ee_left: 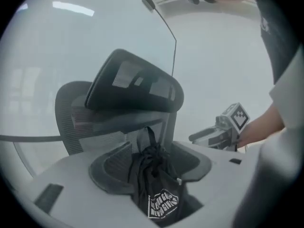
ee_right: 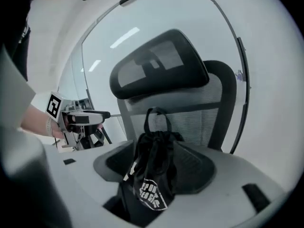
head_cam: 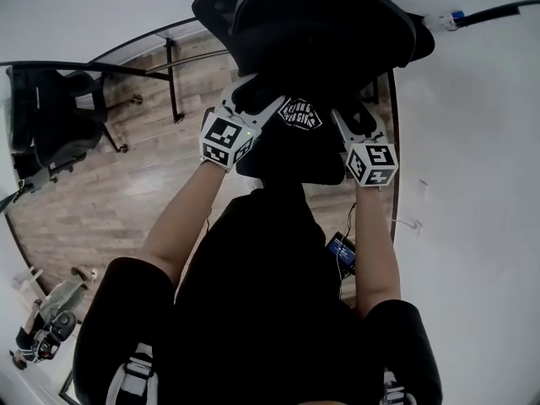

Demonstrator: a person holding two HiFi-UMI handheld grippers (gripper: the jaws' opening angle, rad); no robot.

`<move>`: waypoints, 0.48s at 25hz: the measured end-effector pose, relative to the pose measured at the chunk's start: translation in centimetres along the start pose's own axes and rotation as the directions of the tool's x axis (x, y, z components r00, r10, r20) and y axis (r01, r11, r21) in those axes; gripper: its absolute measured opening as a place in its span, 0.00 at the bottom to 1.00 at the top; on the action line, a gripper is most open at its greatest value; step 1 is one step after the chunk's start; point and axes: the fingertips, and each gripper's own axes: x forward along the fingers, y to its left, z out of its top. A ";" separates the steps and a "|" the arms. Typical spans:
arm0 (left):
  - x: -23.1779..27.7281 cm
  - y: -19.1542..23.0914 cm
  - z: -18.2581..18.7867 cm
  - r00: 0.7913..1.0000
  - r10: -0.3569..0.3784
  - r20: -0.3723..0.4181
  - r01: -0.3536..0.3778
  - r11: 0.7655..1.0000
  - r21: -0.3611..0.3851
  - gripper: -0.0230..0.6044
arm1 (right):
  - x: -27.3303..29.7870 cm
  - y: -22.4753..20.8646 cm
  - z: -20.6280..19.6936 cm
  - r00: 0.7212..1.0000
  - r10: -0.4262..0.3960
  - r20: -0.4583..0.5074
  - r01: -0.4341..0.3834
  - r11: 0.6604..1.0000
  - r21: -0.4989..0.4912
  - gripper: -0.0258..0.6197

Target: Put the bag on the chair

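The black drawstring bag (ee_left: 159,184) with a white printed badge stands upright on the black office chair (ee_right: 199,113), its loop handle pointing up in front of the mesh back. From above, the bag (head_cam: 299,115) shows below the headrest (head_cam: 321,24), between my two grippers. My left gripper (head_cam: 245,108) is on the bag's left and my right gripper (head_cam: 350,129) on its right. Both are open, and neither one's pads touch the bag. Each gripper view also shows the other gripper to the side: the right gripper (ee_left: 213,136) and the left gripper (ee_right: 90,118).
A second black office chair (head_cam: 51,116) stands at the left on the wooden floor (head_cam: 110,192). Black desk legs (head_cam: 173,74) rise behind it. A white wall (head_cam: 472,184) runs along the right. A small device with a blue screen (head_cam: 342,251) lies on the floor by my right arm.
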 end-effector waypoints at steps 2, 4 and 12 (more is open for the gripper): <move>-1.8 -1.0 1.8 1.000 -0.017 0.026 0.017 1.000 0.025 0.43 | -1.7 2.3 1.7 0.999 0.023 0.037 -0.022 1.000 -0.011 0.42; -3.8 -2.0 3.6 0.998 -0.038 0.052 0.036 0.999 0.040 0.42 | -3.4 4.9 3.7 0.995 0.054 0.089 -0.054 0.999 -0.005 0.39; -11.2 -7.1 8.8 0.983 -0.143 0.115 0.130 0.985 0.115 0.22 | -10.1 12.8 11.3 0.952 0.120 0.283 -0.109 0.993 -0.056 0.21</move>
